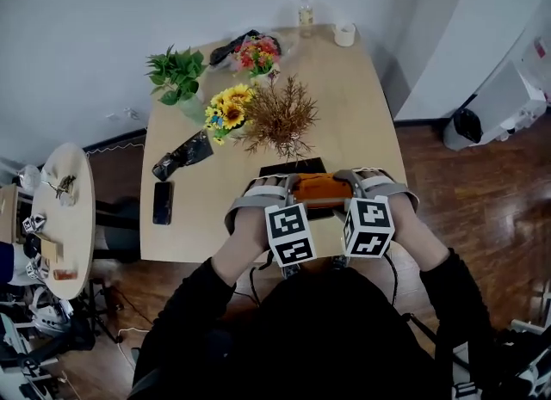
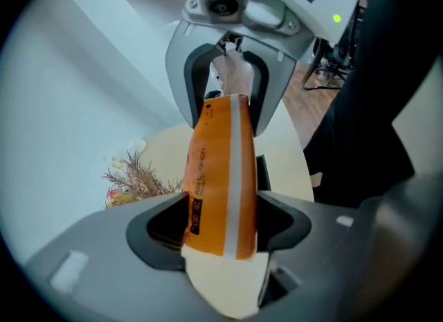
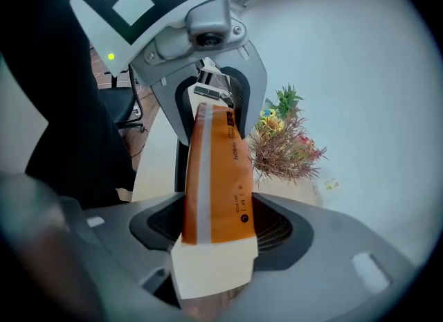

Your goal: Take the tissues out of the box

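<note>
An orange tissue box [image 1: 320,189] with a white stripe hangs level over the near part of the wooden table [image 1: 366,114], held end to end between my two grippers. My left gripper [image 1: 287,186] is shut on its left end and my right gripper [image 1: 353,182] on its right end. In the left gripper view the box [image 2: 220,175] fills the gap of my left gripper [image 2: 220,239] and runs to the right gripper [image 2: 228,71] beyond. The right gripper view shows the same box [image 3: 214,182] in my right gripper [image 3: 214,236], with the left gripper [image 3: 208,82] opposite. No tissue shows.
A black mat [image 1: 293,167] lies under the box. A phone [image 1: 163,202] and a black packet [image 1: 182,156] lie at the left. A dried brown plant [image 1: 280,116], sunflowers [image 1: 228,107], a green plant [image 1: 176,74], a bottle [image 1: 305,15] and a tape roll [image 1: 344,34] stand farther back.
</note>
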A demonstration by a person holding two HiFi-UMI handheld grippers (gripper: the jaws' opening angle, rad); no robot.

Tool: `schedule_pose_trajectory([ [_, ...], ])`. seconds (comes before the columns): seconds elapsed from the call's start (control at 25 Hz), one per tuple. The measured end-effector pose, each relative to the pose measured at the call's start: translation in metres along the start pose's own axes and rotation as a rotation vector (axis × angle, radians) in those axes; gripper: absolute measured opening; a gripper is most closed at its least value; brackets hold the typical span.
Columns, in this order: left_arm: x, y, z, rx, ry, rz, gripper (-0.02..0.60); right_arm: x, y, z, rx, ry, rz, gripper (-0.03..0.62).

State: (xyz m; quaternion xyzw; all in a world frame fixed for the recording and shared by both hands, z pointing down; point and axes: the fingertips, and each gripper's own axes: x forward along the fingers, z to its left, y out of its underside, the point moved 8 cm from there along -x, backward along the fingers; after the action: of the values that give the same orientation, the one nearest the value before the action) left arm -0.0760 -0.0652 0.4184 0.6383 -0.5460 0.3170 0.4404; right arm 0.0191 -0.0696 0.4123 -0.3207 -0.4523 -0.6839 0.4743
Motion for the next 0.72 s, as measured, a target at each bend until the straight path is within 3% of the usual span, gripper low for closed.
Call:
schedule_pose_trajectory([
  [0.28,-0.024,-0.032,-0.034,0.031,0.071,-0.073,0.276,-0.044,0.02,0.037,0.052,-0.026,0.0,0.288],
  [0.72,-0.023,-0.01,-0.09,-0.054,0.171,-0.06,0.277,-0.031,0.011,0.088,0.051,-0.143,-0.064,0.288],
])
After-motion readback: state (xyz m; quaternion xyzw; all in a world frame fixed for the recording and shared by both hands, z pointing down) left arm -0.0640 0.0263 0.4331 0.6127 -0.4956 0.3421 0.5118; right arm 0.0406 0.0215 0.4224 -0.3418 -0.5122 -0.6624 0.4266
